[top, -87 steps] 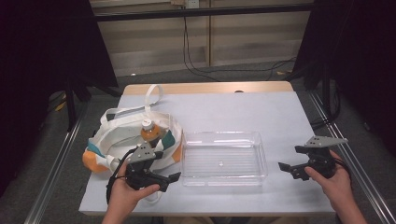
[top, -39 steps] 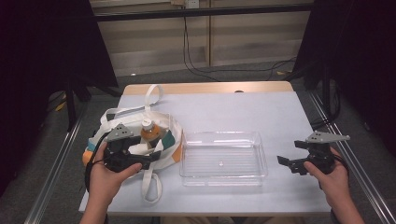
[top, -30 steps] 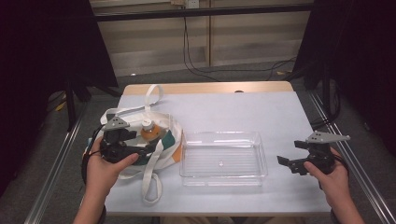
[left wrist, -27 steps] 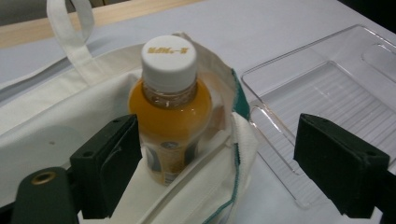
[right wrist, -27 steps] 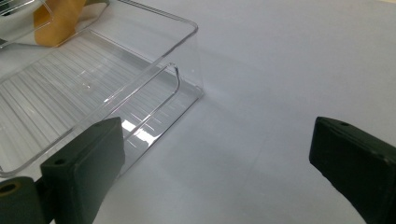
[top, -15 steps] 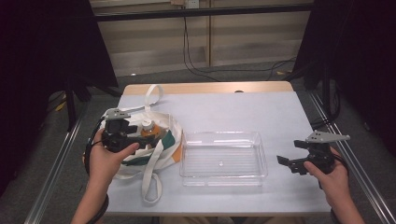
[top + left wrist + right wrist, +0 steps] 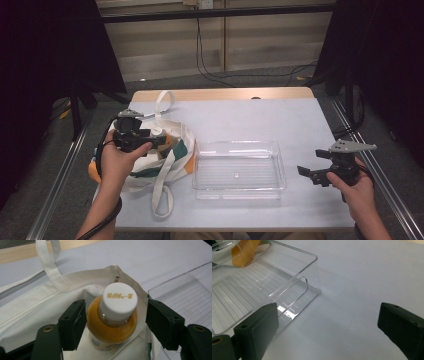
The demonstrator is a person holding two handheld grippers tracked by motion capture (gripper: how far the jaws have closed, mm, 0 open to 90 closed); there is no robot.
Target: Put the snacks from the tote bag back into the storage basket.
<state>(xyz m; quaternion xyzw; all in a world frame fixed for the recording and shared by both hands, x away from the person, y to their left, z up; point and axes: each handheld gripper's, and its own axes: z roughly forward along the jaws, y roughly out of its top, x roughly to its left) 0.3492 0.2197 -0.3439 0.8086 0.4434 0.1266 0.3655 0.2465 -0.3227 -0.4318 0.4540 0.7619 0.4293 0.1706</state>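
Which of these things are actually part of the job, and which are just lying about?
In the job:
- left gripper, jaws closing around the bottle, one pad touching, the other apart
- orange juice bottle
- cloth tote bag holding it
- clear plastic tray, probably

Lying about:
- right gripper, idle, open
- cables on the floor

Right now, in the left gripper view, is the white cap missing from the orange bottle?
No, the white cap sits on top of the orange bottle, which stands in the cloth bag.
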